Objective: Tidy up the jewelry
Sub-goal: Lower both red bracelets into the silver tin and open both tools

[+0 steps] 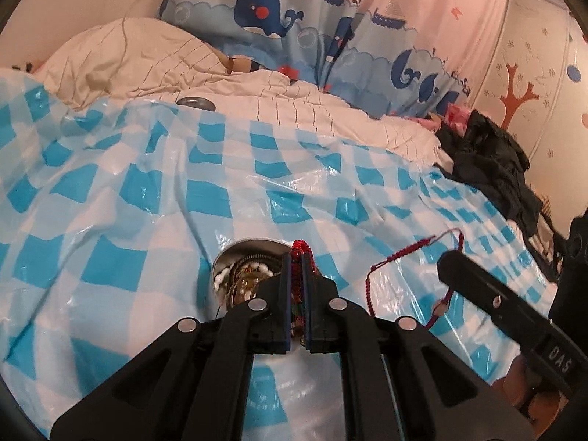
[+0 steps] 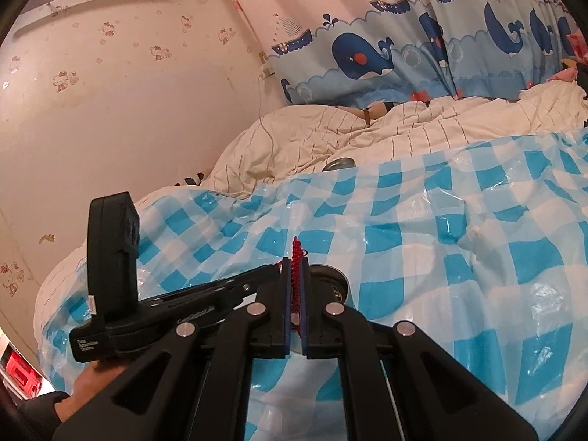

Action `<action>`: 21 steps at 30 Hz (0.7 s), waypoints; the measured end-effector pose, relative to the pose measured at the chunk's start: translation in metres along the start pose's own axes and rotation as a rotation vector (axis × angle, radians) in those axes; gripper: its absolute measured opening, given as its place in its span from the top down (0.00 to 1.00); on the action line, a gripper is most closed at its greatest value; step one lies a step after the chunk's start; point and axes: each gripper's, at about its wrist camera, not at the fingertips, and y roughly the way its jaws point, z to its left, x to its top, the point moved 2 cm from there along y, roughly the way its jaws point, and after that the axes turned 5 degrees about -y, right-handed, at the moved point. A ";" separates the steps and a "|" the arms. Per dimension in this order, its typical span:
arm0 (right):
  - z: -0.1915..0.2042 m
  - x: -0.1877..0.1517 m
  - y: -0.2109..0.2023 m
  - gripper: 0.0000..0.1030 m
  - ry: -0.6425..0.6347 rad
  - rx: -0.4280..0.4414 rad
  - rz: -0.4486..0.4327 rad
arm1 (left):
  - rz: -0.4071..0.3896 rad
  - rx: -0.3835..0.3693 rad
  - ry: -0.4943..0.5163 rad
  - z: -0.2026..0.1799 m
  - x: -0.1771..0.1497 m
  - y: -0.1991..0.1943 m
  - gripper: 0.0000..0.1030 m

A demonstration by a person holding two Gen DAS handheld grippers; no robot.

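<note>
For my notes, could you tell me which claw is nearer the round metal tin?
Left. The left claw hangs just over the tin; the right claw sits off to its side.

place: a home bedroom
signs: bed (image 1: 257, 117) with quilt, whale curtain (image 1: 279, 11), cartoon wallpaper (image 2: 110, 73)

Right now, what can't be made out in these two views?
- Round metal tin: left wrist view, contents half hidden behind the left gripper.
- Same tin, right wrist view: mostly behind the right gripper.
- Red braided bracelet: its ends vanish between shut jaws.
</note>
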 end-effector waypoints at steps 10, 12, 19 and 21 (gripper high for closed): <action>-0.002 0.008 0.053 0.95 -0.003 0.019 0.048 | 0.052 0.081 -0.067 0.031 0.007 0.020 0.90; -0.003 0.006 0.068 0.96 -0.001 0.017 0.085 | 0.041 0.089 -0.072 0.037 0.008 0.011 0.87; -0.013 -0.014 0.088 0.62 -0.009 -0.051 0.184 | 0.063 0.131 -0.071 0.046 0.002 -0.007 0.73; -0.013 -0.012 0.082 0.62 -0.016 -0.068 0.164 | 0.076 0.136 -0.073 0.047 -0.002 -0.009 0.70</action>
